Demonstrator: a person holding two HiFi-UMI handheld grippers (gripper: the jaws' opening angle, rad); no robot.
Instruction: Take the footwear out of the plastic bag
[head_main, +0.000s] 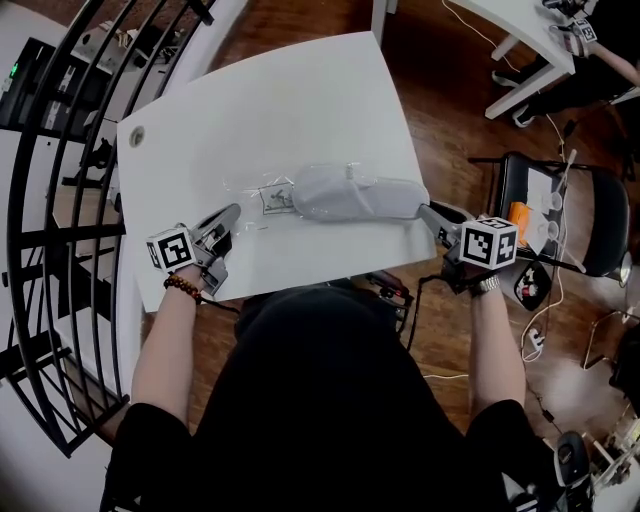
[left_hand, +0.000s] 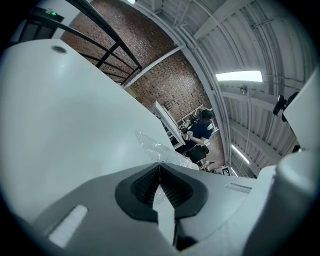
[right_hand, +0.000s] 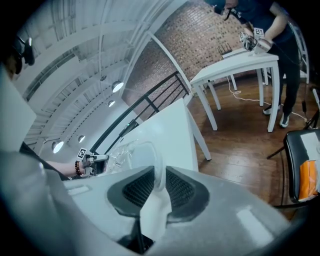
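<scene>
A pale grey slipper (head_main: 350, 192) lies across the near part of the white table (head_main: 270, 100), partly inside a clear plastic bag (head_main: 250, 195) with a small printed label. My left gripper (head_main: 232, 212) is at the bag's left end, shut on a pinch of the crinkled film (left_hand: 155, 150). My right gripper (head_main: 425, 208) is at the slipper's right end. In the right gripper view its jaws (right_hand: 159, 187) are shut on the slipper's white edge (right_hand: 159, 172), with the bag (right_hand: 120, 152) around the far part. The left gripper (right_hand: 95, 160) shows beyond it.
A black chair (head_main: 560, 210) carrying an orange item stands right of the table. A second white table (head_main: 520, 30) is at the back right, with a person (right_hand: 260, 20) working at it. A black curved railing (head_main: 60, 200) runs along the left. Cables lie on the wooden floor.
</scene>
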